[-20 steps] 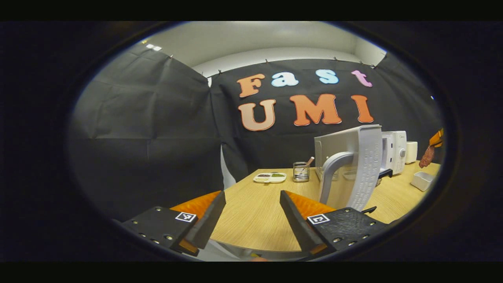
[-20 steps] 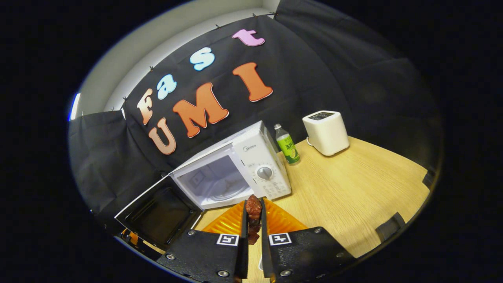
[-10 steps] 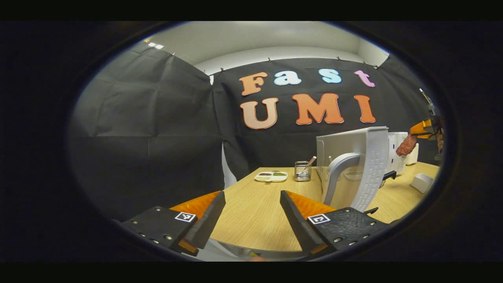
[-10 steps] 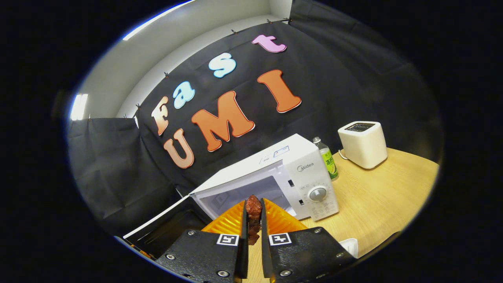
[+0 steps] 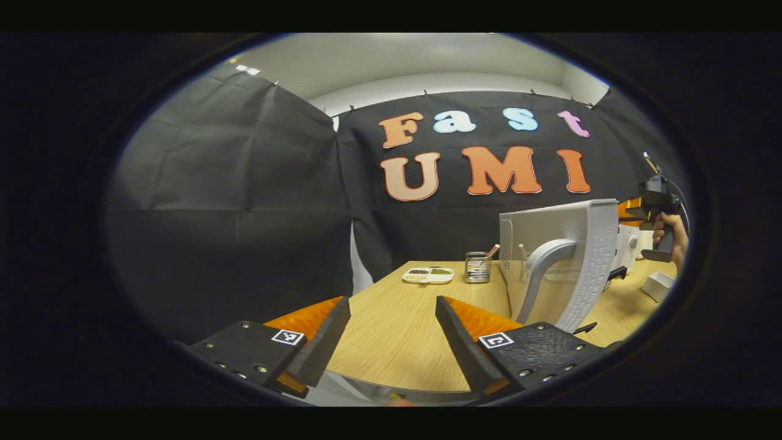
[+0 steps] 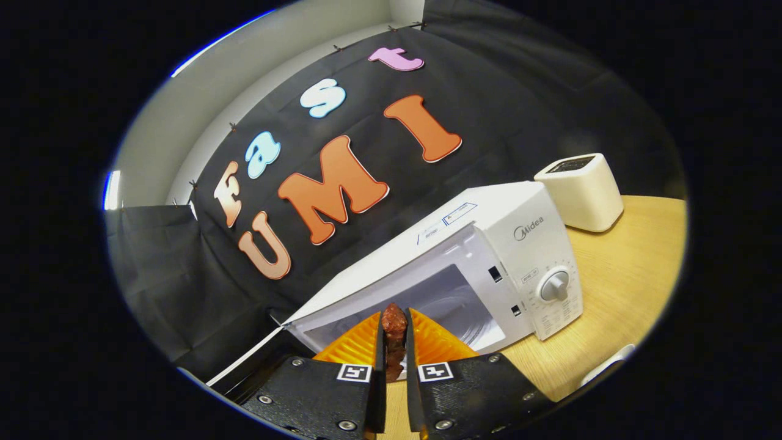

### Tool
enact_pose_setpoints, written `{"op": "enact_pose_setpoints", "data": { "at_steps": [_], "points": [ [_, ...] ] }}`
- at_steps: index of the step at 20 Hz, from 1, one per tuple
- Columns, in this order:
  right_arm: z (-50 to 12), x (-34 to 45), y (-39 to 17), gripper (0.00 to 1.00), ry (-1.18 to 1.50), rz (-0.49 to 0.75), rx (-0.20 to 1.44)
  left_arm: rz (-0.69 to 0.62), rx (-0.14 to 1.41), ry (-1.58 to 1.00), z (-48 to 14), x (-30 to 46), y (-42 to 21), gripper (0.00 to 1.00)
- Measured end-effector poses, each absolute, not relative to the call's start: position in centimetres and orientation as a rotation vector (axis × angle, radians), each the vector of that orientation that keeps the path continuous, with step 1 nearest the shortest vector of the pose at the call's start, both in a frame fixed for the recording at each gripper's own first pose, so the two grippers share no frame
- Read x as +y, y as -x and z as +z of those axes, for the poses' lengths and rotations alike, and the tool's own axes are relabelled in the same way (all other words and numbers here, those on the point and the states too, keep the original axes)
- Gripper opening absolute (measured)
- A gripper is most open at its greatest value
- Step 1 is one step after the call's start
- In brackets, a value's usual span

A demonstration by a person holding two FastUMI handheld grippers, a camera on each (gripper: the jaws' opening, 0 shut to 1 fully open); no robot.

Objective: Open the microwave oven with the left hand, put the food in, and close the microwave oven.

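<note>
Your right gripper (image 6: 394, 360) is clamped on the piece of meat (image 6: 394, 333), just before the open microwave (image 6: 489, 256) cavity. Your left gripper (image 5: 391, 333) is spread wide, empty, near the door (image 5: 574, 256). Risk: meat clipping the cavity's lower edge and dropping onto the counter (image 6: 623, 269).

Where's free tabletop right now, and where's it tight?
Free: the wide wooden strip ahead of the left hand-held gripper, between it and the small dish; also the table right of the microwave, before the toaster. Tight: around the open microwave door, with the utensil holder close beside it.
</note>
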State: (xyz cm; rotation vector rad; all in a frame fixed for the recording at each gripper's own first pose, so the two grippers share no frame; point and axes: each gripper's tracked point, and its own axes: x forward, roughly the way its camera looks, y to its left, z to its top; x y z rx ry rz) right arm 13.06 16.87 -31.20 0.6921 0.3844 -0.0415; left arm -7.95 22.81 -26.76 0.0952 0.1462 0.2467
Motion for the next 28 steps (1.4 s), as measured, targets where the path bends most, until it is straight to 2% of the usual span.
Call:
{"op": "enact_pose_setpoints", "data": {
  "at_steps": [13, 19, 28],
  "points": [
    [-39.1, 19.3, -19.1, 0.13, -0.770, -0.268, 0.357, 0.311, 0.187, -0.080, -28.4, 25.4, 9.1, 0.88],
    [-42.5, 19.9, -21.3, 0.14, -0.810, -0.333, 0.365, 0.336, 0.196, -0.086, -28.5, 26.1, 10.3, 0.87],
    [-43.7, 20.4, -23.5, 0.14, -0.727, -0.383, 0.304, 0.365, 0.204, -0.106, -28.2, 26.5, 12.1, 0.88]
  ]
}}
